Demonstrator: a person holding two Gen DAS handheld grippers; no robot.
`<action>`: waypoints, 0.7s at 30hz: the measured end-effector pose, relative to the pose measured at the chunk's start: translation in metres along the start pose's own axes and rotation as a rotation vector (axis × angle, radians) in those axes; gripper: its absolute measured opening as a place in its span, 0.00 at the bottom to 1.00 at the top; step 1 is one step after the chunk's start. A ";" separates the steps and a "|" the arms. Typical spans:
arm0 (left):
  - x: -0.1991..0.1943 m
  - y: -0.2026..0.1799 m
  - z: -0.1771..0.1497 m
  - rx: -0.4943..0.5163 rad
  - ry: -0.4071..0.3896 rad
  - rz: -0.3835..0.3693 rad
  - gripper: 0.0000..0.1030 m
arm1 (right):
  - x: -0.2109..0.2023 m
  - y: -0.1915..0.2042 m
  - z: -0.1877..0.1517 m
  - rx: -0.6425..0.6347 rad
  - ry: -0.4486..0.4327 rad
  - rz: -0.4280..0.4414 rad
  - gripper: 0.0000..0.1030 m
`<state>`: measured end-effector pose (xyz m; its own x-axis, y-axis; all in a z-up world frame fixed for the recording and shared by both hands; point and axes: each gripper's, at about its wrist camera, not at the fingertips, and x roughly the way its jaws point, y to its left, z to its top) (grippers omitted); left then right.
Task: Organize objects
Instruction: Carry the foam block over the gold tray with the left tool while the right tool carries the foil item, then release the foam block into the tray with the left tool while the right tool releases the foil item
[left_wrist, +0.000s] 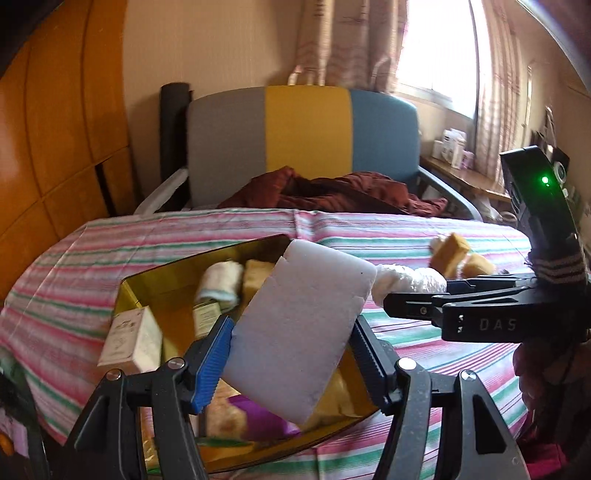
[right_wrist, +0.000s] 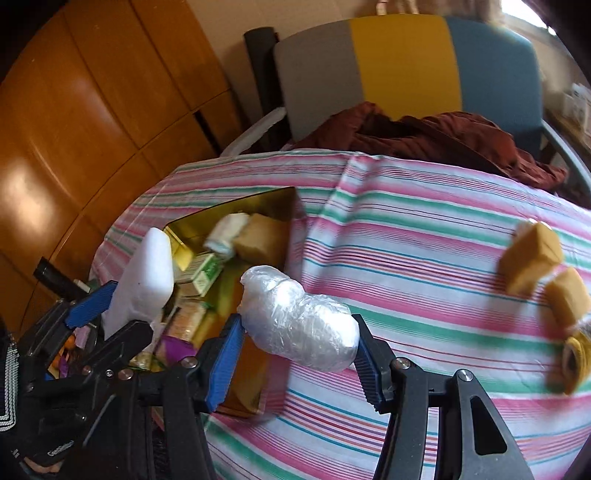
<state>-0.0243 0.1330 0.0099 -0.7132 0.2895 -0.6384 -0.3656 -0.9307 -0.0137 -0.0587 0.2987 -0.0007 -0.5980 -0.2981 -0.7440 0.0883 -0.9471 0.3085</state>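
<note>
- Halfway home by the look of it: the gold tin (left_wrist: 127, 291) on the striped cloth (left_wrist: 424, 236) already held a rolled white towel (left_wrist: 221, 282), a tan block (left_wrist: 256, 275), small boxes and a purple item, so plenty seemed sorted
- Left gripper (left_wrist: 291, 343) was clamped on a white foam block (left_wrist: 299, 325), held in the air right over the tin
- That block's long axis ran tilted, low end toward the camera, top end leaning up and away toward the chair (left_wrist: 306, 129)
- Right gripper (right_wrist: 299, 332) was clamped on a plastic-wrapped white bundle (right_wrist: 299, 317), just beside the tin's right edge
- The bundle lay crosswise between the jaws, one rounded end poking out toward the tin
- Left to do, as I judged it: both held pieces, plus two tan blocks (right_wrist: 532, 258) and a yellow roll (right_wrist: 576, 354) well to the right of the tin
</note>
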 end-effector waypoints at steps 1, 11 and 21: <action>-0.001 0.007 -0.001 -0.015 0.000 0.002 0.63 | 0.003 0.006 0.002 -0.009 0.004 0.002 0.56; -0.017 0.094 -0.006 -0.203 -0.015 0.048 0.63 | 0.036 0.044 0.022 -0.063 0.039 0.014 0.57; -0.013 0.153 0.011 -0.350 -0.019 0.013 0.65 | 0.068 0.058 0.041 -0.081 0.075 0.012 0.57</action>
<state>-0.0778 -0.0104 0.0245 -0.7285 0.2779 -0.6261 -0.1314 -0.9537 -0.2704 -0.1268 0.2288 -0.0091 -0.5353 -0.3144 -0.7839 0.1606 -0.9491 0.2710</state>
